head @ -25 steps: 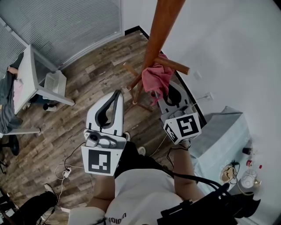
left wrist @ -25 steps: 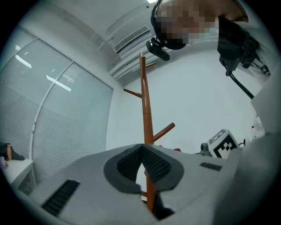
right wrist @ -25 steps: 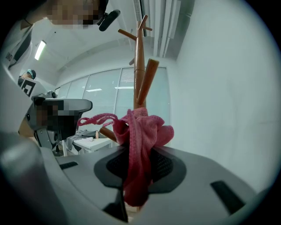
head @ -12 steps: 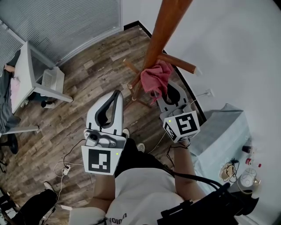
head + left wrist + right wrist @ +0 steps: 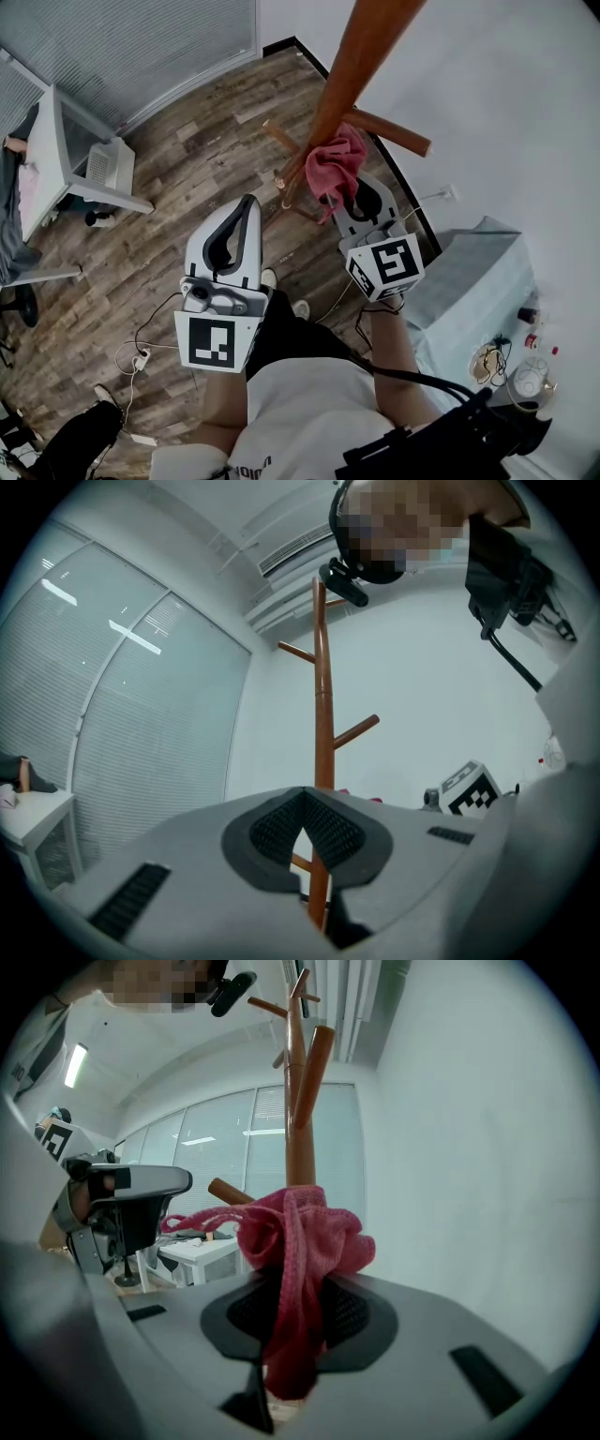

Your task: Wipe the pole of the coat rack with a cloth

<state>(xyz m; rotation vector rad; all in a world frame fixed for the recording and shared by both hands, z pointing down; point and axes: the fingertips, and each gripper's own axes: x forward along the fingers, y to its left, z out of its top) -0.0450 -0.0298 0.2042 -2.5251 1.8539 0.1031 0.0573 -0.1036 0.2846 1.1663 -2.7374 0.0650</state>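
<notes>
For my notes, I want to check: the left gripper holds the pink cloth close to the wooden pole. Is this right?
Not quite: it is the right gripper that holds the pink cloth close to the wooden pole, as the right gripper view shows.

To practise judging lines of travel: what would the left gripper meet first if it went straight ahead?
Probably the coat rack pole, dead ahead of the left gripper; depth unclear.

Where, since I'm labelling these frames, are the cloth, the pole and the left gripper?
cloth (image 5: 335, 169), head view, middle of the bunched pink fabric.
pole (image 5: 354, 66), head view, bare shaft above the cloth.
left gripper (image 5: 249, 201), head view, tips of its shut jaws.
</notes>
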